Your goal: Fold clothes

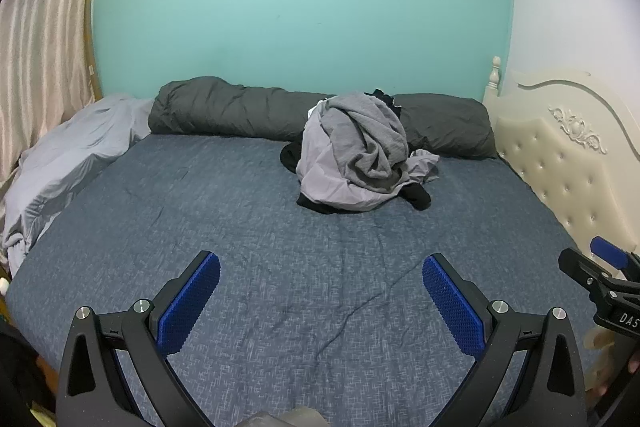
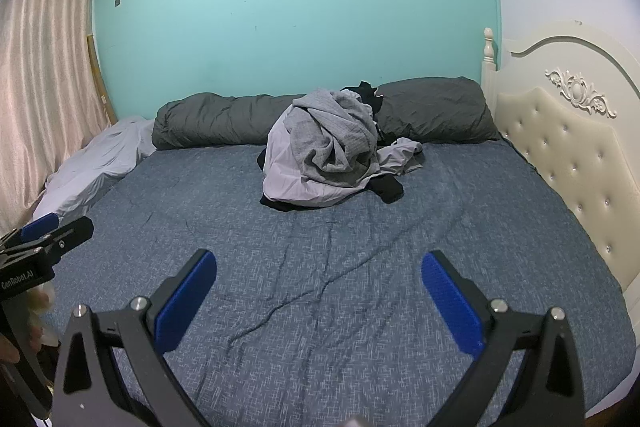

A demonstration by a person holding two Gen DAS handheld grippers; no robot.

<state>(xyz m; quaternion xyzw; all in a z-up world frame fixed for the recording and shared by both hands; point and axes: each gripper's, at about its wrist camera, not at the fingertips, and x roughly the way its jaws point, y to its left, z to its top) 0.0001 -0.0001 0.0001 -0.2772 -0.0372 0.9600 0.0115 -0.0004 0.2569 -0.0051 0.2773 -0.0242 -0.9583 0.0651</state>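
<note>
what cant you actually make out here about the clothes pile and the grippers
- Pile of clothes: how many garments and of what kind; both views, the grey top drapes over the rest.
- Black garments: only edges stick out from under the pile.
- Right gripper: cut off by the right edge of the left wrist view.
- Left gripper: cut off by the left edge of the right wrist view.

Dim, soft, bluish light; sharp focus; strong fisheye bending and dark corners.
</note>
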